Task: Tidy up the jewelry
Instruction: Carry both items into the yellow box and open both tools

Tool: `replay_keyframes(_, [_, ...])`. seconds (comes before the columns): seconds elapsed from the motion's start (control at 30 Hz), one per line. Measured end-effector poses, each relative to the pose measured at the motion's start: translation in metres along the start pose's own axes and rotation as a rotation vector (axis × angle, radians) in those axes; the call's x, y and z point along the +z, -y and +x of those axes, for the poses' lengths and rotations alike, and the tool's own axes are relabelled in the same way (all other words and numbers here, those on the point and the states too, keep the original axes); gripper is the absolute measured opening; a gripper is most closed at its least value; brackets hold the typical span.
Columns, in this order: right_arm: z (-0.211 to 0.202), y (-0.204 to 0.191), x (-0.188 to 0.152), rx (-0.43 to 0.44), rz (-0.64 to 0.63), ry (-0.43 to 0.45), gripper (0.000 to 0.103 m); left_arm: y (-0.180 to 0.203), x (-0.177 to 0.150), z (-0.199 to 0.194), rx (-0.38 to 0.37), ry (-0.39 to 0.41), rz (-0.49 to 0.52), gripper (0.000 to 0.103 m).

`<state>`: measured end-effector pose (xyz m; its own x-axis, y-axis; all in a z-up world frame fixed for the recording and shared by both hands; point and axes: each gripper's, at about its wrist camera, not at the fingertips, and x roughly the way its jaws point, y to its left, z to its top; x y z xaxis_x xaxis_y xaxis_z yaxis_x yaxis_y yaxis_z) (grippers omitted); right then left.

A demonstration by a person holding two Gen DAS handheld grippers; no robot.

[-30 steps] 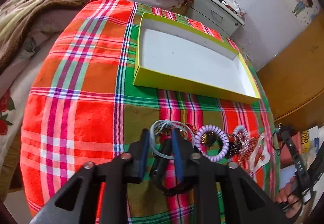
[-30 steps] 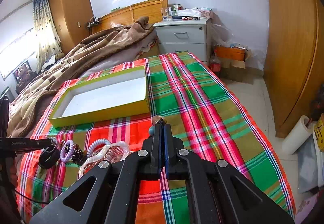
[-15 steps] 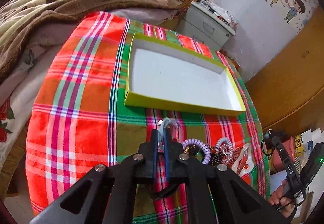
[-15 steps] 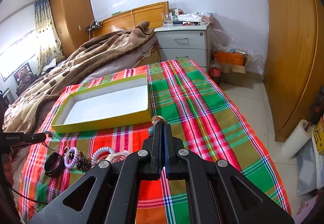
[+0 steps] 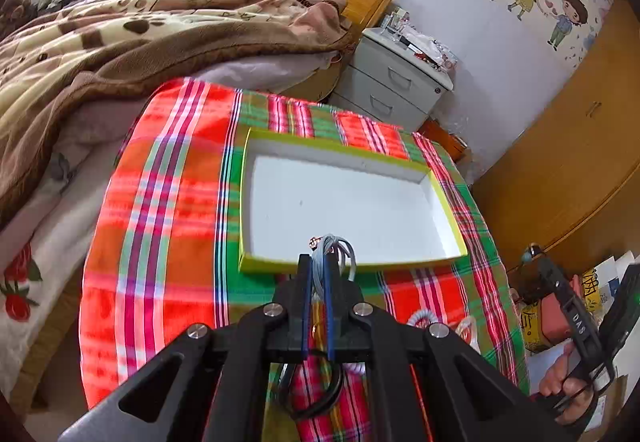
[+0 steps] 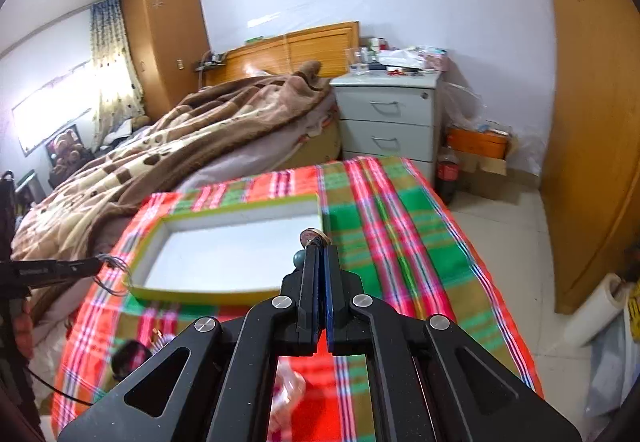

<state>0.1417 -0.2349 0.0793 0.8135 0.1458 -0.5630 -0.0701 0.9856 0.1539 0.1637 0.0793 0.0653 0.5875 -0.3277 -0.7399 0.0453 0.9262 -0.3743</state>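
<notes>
Left tongs (image 5: 316,262): jaws together, clamped on a loop of pale grey cord (image 5: 334,248) that bunches up above the tips, with a small dark bead or charm at its top. They closed on it within the last second. The loop is off the cloth, sitting in view just over the near rim of the box. Same loop shows in the right camera, hanging from the left tongs at the left edge (image 6: 110,268), just beside the box's near-left corner.

Right tongs (image 6: 320,252): jaws together, pinching a small piece (image 6: 314,236) with a round brownish-metal top and a bluish-grey bead on the left side. Can't tell exactly what it is. It shows in front of the box's right end.

Box (image 5: 456,238): shallow, yellow-green rim, white inside, nothing in it, lying on the plaid cloth (image 5: 160,242).

Rest of the jewelry is on the cloth near the cameras, mostly hidden by the tongs: a white spiral band (image 5: 418,318) and a clear piece (image 5: 466,334) right of the left tongs; a black ring (image 6: 130,356) to the near left in the right view, blurred.

Far side: brown blanket (image 5: 120,38) on the bed, grey drawer unit (image 6: 388,118) against the wall.
</notes>
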Motion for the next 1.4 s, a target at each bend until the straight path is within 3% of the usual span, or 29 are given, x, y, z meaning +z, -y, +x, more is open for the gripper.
replay_keyframes(0.27, [0.045,-0.015,0.032,0.058,-0.054,-0.036,0.002,0.002,0.033,0.017,0.007,-0.001,0.024,0.006])
replay_keyframes(0.8, [0.163,-0.021,0.046,0.187,-0.052,-0.292,0.002,-0.004,0.07,0.095,0.004,-0.088,0.002,0.006])
replay_keyframes(1.07, [0.196,-0.015,0.043,0.2,-0.04,-0.364,0.002,-0.009,0.076,0.125,0.021,-0.131,0.007,0.006])
replay_keyframes(1.4, [0.214,-0.011,0.038,0.135,-0.086,-0.399,0.002,-0.016,0.075,0.141,0.133,-0.15,0.038,0.006])
